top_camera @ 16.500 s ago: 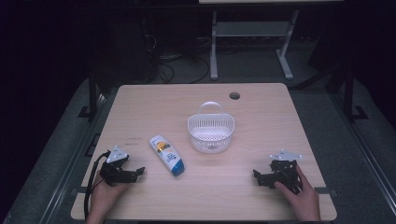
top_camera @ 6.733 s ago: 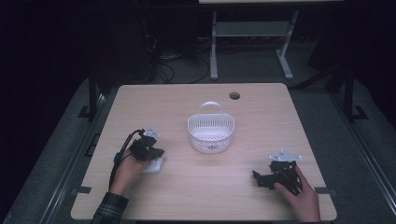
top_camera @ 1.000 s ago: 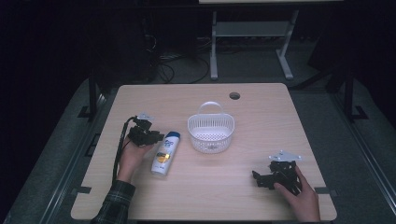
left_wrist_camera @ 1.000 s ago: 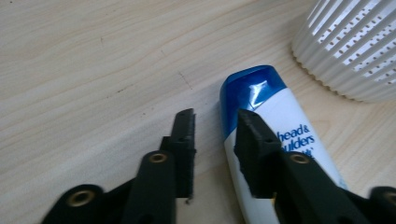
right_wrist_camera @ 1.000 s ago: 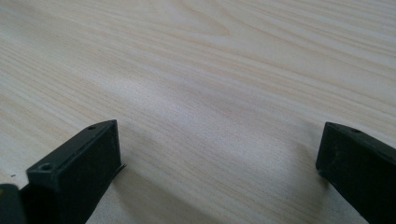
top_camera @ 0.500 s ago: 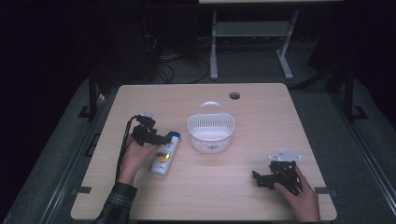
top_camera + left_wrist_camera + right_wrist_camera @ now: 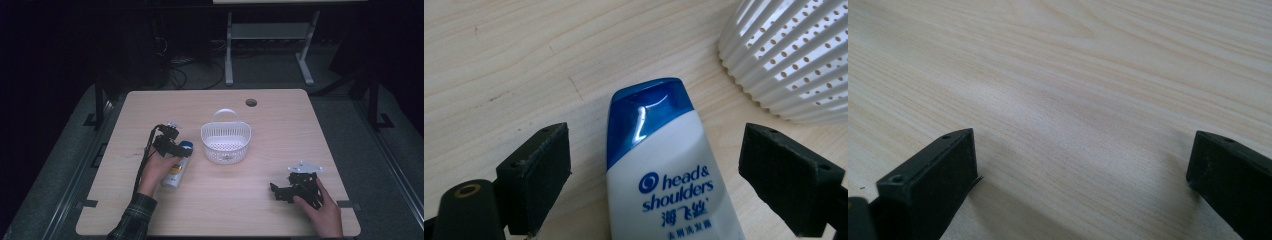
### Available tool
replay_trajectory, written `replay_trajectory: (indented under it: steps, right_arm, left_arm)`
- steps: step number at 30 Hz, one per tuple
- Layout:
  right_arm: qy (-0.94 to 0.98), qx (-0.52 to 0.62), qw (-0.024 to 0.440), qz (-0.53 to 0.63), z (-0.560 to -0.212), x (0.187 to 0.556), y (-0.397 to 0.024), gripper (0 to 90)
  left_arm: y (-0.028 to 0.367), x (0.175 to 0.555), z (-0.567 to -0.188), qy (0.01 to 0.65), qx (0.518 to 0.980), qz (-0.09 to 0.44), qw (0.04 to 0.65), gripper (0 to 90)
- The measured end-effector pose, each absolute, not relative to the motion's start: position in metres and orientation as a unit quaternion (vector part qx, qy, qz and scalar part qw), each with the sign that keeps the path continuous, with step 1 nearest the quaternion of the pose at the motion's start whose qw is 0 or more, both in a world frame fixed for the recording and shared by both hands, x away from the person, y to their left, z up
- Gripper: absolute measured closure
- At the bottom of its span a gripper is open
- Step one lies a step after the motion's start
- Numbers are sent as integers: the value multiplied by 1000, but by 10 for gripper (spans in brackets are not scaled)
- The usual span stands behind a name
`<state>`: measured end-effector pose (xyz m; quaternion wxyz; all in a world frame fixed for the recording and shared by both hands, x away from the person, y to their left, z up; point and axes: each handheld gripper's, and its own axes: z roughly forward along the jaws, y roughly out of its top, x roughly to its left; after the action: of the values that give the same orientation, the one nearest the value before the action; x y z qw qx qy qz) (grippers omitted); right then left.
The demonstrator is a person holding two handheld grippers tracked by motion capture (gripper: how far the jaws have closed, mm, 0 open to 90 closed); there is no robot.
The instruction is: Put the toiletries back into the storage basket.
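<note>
High view: left claw (image 7: 176,148) is hovering over the shampoo bottle (image 7: 176,167), which is lying on the wooden counter (image 7: 280,125) just left of the white basket (image 7: 226,142); dark room, cables behind.

Left gripper view: jaws have just been opening, now straddling the bottle without touching it. Regripping the slick cap (image 7: 646,112) risks slipping.

Right gripper view: right claw (image 7: 1083,185) is resting open on bare counter.

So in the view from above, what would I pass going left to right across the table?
left gripper over the shampoo bottle → white basket → right gripper, resting apart on the bare wood of the table.
</note>
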<state>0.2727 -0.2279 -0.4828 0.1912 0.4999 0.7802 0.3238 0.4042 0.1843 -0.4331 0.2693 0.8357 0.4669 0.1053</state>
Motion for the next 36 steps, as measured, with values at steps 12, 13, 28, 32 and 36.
replay_trajectory:
  steps: [12,13,28,32,36]
  right_arm:
    - [780,500,191,324,-483,273,-228,0]
    - [780,500,191,324,-483,273,-228,0]
    - [780,500,191,324,-483,273,-228,0]
    - [780,500,191,324,-483,273,-228,0]
    - [780,500,191,324,-483,273,-228,0]
  left_arm:
    - [176,409,-447,473,845,99,230,128]
    - [175,408,-447,476,845,95,224,128]
    - [169,407,-451,475,853,111,185,156]
    - [169,406,-449,474,853,111,189,207]
    - [170,405,-448,470,854,112,191,299]
